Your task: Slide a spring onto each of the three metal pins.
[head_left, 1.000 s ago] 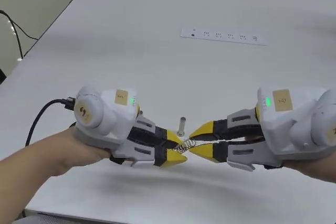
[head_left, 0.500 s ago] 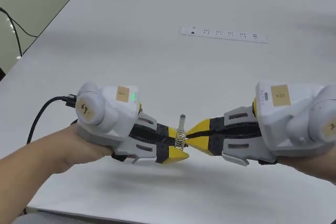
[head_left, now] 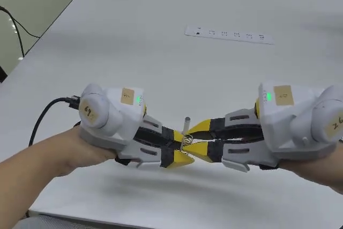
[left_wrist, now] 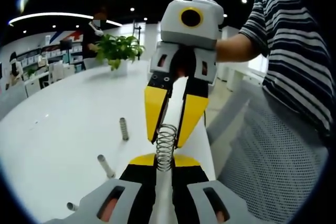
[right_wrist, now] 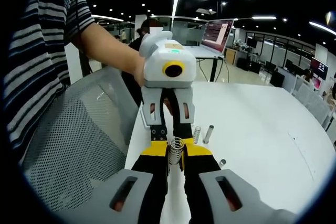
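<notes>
1. Left gripper [head_left: 180, 149]: the jaws are closed on one end of the loose spring [left_wrist: 165, 146]. We hold it clear above the worktop [head_left: 161, 68].
2. Right gripper [head_left: 198, 140]: it meets the left one tip to tip. Its jaws are set no wider than the coil and pinch the other end of the same spring, as far as we can tell.
3. Loose spring: it spans the small gap between the two sets of jaws, close to the row of pins. It is not yet on any pin.
4. Far pin [left_wrist: 124, 128]: it stands upright on the worktop. Its shaft looks ribbed in both gripper views, so we take it to be wearing a spring already.
5. Middle pin [left_wrist: 105, 166]: smooth shaft, which we take to be bare.
6. Near pin [left_wrist: 72, 206]: small at the edge of the left gripper view. It appears bare, though we cannot be sure.
7. Progress, by our reckoning: one pin of three is fitted and two remain. The spring in the jaws would be the second, and we see no third spring.
8. Power strip [head_left: 229, 35]: it lies flat on the worktop, well apart from the work.
</notes>
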The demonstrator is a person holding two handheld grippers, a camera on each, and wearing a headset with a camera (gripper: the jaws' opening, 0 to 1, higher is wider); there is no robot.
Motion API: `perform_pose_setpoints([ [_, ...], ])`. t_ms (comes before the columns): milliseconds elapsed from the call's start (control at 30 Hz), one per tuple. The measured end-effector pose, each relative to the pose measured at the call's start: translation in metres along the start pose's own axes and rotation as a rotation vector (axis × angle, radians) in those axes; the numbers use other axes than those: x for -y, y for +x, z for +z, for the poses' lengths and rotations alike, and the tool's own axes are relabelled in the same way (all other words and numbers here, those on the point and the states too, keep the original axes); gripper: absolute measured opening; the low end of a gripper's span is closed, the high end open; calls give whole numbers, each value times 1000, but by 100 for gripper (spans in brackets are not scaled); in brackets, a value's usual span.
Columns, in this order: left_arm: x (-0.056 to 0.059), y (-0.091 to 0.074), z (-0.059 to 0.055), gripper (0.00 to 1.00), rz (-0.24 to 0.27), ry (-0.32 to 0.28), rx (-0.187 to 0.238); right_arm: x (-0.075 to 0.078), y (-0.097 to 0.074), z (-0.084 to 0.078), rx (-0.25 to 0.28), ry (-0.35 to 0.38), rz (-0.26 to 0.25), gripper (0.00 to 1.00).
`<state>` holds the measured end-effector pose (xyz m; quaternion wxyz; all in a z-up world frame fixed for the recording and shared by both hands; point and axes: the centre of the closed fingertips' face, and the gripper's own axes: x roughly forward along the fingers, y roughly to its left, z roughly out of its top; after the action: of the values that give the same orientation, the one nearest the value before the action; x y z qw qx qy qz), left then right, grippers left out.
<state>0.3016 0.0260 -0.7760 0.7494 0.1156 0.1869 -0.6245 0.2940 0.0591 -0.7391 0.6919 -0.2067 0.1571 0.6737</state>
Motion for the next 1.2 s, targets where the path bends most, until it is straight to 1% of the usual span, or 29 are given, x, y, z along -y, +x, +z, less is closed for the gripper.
perform_pose_setpoints([
  [133,1,0,-2,2,-5,-6,-7,-1,1,0,-3,2,3,7],
  [200,3,0,-3,3,-10,-14,-10,-2,2,-1,-6,20,10,7],
  [267,2,0,-3,3,-5,-20,-10,-2,2,-1,-7,16,6,7],
  [333,2,0,-3,3,-1,-43,-11,-1,3,-1,-7,25,4,7],
  [400,-1,-1,-3,4,10,-40,-12,0,3,0,-5,27,1,7],
  [467,-1,-1,-3,4,11,-51,-8,1,4,0,-5,28,-1,7],
  [567,-4,-3,-2,6,24,-70,-2,2,4,1,-1,33,-3,7],
  [667,-6,-6,-2,8,39,-78,4,1,5,-1,-9,23,-5,7],
  [933,-8,-13,-3,10,53,-101,13,3,6,-2,-17,18,-18,7],
  [1200,-8,-20,-6,14,66,-127,5,7,5,-4,-24,7,-36,7],
])
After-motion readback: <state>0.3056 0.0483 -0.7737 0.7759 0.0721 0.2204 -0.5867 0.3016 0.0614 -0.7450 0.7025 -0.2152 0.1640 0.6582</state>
